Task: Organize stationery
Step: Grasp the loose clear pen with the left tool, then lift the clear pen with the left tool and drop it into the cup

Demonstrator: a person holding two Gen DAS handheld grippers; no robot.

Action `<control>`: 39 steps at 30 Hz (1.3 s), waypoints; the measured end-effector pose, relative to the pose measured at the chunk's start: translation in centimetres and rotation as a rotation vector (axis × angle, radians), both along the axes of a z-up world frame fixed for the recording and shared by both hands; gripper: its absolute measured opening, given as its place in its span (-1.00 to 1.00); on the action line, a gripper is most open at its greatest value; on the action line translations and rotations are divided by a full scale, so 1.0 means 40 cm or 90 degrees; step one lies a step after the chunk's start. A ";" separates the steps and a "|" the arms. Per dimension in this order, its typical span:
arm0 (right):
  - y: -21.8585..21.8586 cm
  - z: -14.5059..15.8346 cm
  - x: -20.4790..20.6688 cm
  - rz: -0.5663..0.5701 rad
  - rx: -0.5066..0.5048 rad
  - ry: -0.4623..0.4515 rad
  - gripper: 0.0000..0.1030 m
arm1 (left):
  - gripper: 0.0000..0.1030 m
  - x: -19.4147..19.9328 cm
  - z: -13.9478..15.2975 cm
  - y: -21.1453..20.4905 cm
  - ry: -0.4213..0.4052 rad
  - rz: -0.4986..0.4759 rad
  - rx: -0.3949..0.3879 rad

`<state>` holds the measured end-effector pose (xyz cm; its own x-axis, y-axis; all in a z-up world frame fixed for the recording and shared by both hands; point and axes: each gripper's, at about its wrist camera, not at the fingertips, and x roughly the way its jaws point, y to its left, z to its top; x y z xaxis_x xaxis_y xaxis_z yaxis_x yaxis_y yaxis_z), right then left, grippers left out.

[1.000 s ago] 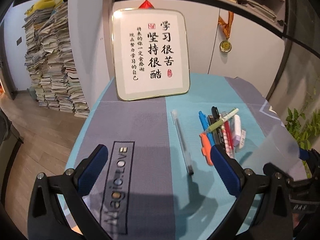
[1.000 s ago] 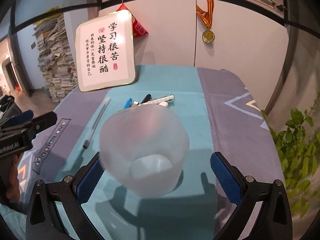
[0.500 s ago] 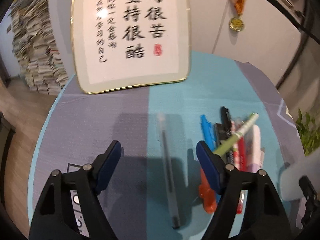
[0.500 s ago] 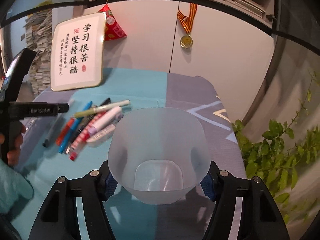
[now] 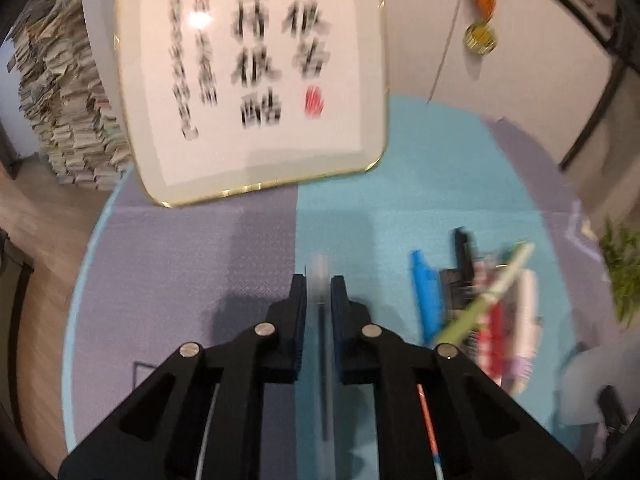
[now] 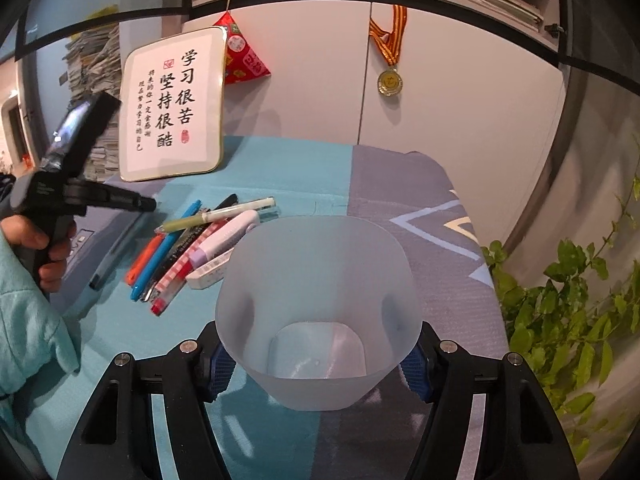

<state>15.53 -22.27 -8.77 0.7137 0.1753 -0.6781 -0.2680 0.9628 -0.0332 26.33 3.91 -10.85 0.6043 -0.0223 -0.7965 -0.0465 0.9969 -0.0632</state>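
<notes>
Left gripper [image 5: 319, 292] has just been closing, now clenched on the clear pen [image 5: 320, 276] lying on the cloth – right gripper [image 6: 316, 360] clamped around the frosted cup [image 6: 318, 312] – slippage is risked if the thin, slick barrel is lifted off-centre.

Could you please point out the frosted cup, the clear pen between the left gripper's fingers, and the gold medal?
Frosted cup [image 6: 320, 280]: right wrist view, on its translucent front wall.
Clear pen [image 5: 319, 280]: left wrist view, on the barrel just past the fingertips.
Gold medal [image 6: 389, 82]: right wrist view, on the round disc.
</notes>
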 end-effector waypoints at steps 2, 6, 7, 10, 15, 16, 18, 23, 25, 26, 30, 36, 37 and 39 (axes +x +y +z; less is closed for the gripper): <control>0.003 0.000 -0.007 0.010 0.007 0.001 0.35 | -0.81 -0.058 0.075 -0.007 -0.048 -0.018 -0.012; 0.006 0.000 -0.017 0.009 0.010 -0.005 0.35 | -0.81 -0.176 0.218 -0.041 -0.143 -0.057 -0.028; 0.005 -0.001 -0.019 0.009 0.009 -0.007 0.35 | -0.81 -0.204 0.241 -0.057 -0.163 -0.066 -0.031; 0.007 -0.003 -0.023 0.010 0.005 -0.007 0.35 | -0.81 -0.292 0.330 -0.100 -0.234 -0.106 -0.047; 0.018 -0.003 -0.031 0.019 -0.008 -0.019 0.35 | -0.81 -0.344 0.432 -0.181 -0.328 -0.172 -0.098; 0.018 -0.003 -0.033 0.021 -0.006 -0.020 0.35 | -0.81 -0.352 0.450 -0.206 -0.350 -0.189 -0.111; 0.017 -0.002 -0.038 0.023 0.001 -0.022 0.35 | -0.80 -0.361 0.468 -0.249 -0.383 -0.219 -0.130; 0.012 0.000 -0.047 0.026 0.012 -0.020 0.35 | -0.80 -0.316 0.428 -0.338 -0.356 -0.271 -0.164; 0.011 0.002 -0.049 0.026 0.011 -0.021 0.35 | -0.80 -0.296 0.398 -0.356 -0.331 -0.282 -0.172; 0.010 0.002 -0.050 0.027 0.011 -0.021 0.35 | -0.80 -0.292 0.383 -0.364 -0.326 -0.283 -0.172; 0.007 0.001 -0.049 0.023 0.016 -0.018 0.35 | -0.80 -0.277 0.335 -0.376 -0.291 -0.285 -0.166; 0.013 0.000 -0.048 0.020 0.010 -0.013 0.35 | -0.80 -0.289 0.281 -0.354 -0.241 -0.289 -0.155; 0.014 0.000 -0.048 0.018 0.009 -0.013 0.35 | -0.80 -0.288 0.273 -0.352 -0.233 -0.290 -0.155; 0.015 -0.001 -0.048 0.015 0.007 -0.011 0.35 | -0.79 -0.289 0.259 -0.346 -0.213 -0.291 -0.155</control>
